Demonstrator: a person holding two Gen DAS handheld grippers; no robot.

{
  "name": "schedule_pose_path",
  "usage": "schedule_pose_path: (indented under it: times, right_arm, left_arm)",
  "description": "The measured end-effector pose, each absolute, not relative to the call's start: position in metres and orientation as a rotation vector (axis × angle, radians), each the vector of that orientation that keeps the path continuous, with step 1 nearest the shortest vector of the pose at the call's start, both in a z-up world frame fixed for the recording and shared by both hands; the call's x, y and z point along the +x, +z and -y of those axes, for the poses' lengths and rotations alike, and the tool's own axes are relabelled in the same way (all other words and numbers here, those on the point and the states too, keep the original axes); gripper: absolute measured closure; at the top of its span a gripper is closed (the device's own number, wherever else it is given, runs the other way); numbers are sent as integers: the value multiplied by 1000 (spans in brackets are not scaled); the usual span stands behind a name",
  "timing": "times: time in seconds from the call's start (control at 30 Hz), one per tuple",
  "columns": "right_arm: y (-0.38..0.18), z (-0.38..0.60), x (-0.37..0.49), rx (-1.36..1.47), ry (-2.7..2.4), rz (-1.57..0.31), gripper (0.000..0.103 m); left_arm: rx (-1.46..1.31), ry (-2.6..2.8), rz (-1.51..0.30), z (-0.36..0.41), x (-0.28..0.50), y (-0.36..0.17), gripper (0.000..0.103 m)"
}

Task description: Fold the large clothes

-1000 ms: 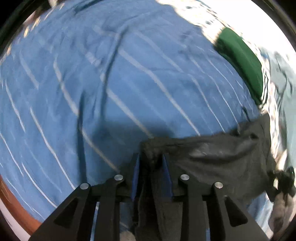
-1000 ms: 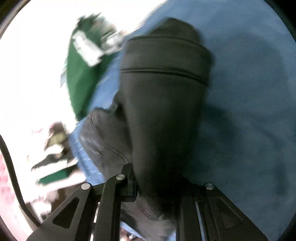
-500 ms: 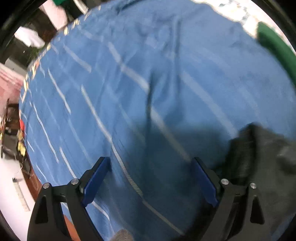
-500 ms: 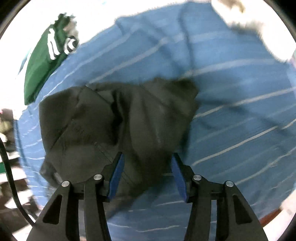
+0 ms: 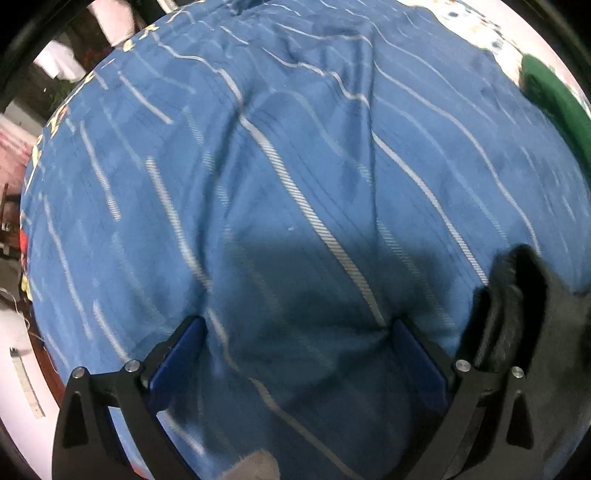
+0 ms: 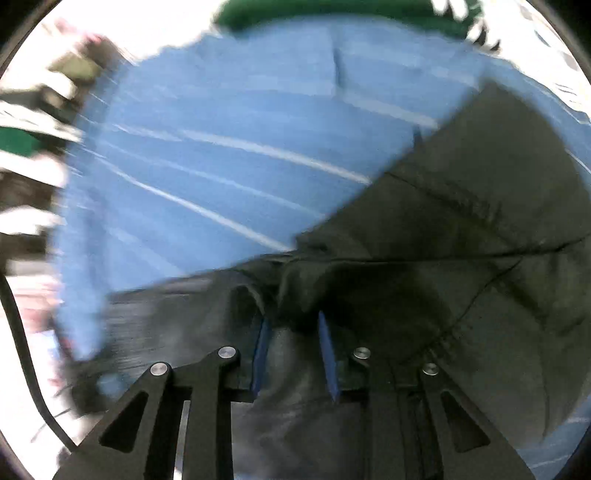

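Observation:
A dark grey garment [image 6: 461, 229] lies spread on a blue striped bedspread [image 6: 221, 166]. My right gripper [image 6: 291, 321] points down onto it. Its jaws are closing, and a raised fold of the dark cloth is pinched between the blue pads [image 6: 260, 343]. In the left wrist view, only a bunched edge of the garment [image 5: 535, 314] shows at the lower right, just outside the right finger. My left gripper [image 5: 297, 326] hangs over the bare bedspread [image 5: 295, 166] with its jaws opening wide and nothing between them.
A green cloth [image 5: 554, 99] lies at the far right edge of the bed, and blurs along the top as green cloth [image 6: 332, 14] in the right wrist view. The bed's left edge, floor and white items [image 5: 62, 66] show at far left. A black cable [image 6: 22, 343] runs down the left.
My left gripper let go of the dark garment, opened wide and shifted left onto bare bedspread. My right gripper released its hanging fold, swung across the garment and is closing on a new fold.

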State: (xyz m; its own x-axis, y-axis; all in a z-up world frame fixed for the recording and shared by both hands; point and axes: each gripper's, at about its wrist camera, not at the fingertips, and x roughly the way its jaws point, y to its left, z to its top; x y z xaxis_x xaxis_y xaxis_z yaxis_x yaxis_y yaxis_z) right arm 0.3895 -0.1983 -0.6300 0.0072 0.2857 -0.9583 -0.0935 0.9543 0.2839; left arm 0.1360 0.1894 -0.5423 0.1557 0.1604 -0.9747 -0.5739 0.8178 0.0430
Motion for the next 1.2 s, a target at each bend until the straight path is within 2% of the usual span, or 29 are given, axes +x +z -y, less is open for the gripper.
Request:
schedule_pose_path:
  times: [0.1, 0.3, 0.43, 0.57, 0.7, 0.8, 0.87, 0.9, 0.97, 1.07, 1.2]
  right_arm:
    - [-627, 199, 395, 176, 281, -1546, 75]
    - [-574, 262, 379, 392, 349, -1531, 71]
    - [-540, 318, 377, 380, 277, -1429, 71]
    - [-563, 349, 418, 326, 206, -1416, 71]
    - [-633, 345, 460, 331, 139, -1518, 74]
    - [-628, 346, 472, 324, 130, -1558, 74]
    - [-613, 354, 466, 365, 164, -1546, 71]
    - [-602, 362, 459, 403, 181, -1524, 67]
    - [-580, 388, 434, 471, 179, -1465, 42]
    - [-557, 444, 377, 588, 108, -1390, 41]
    - [-568, 509, 312, 788, 20, -1366, 41]
  left_arm:
    - [-431, 573, -1253, -194, 124, -512, 0]
    - [-380, 517, -1181, -149, 126, -453, 0]
    - [-356, 386, -1192, -83, 152, -459, 0]
    - [-312, 359, -1252, -41, 193, -486, 0]
    - [-291, 380, -1320, -37, 211, -508, 0]
    - [-268, 374, -1316, -25, 209, -494, 0]
    - [-260, 350, -1306, -10, 204, -477, 0]
    - [-262, 324, -1299, -1, 201, -469, 0]
    - [-267, 267, -1300, 24, 201, -463, 0]
    - [-301, 174, -1337, 69, 212, -472, 0]
    - [-249, 181, -1384, 101, 248, -516, 0]
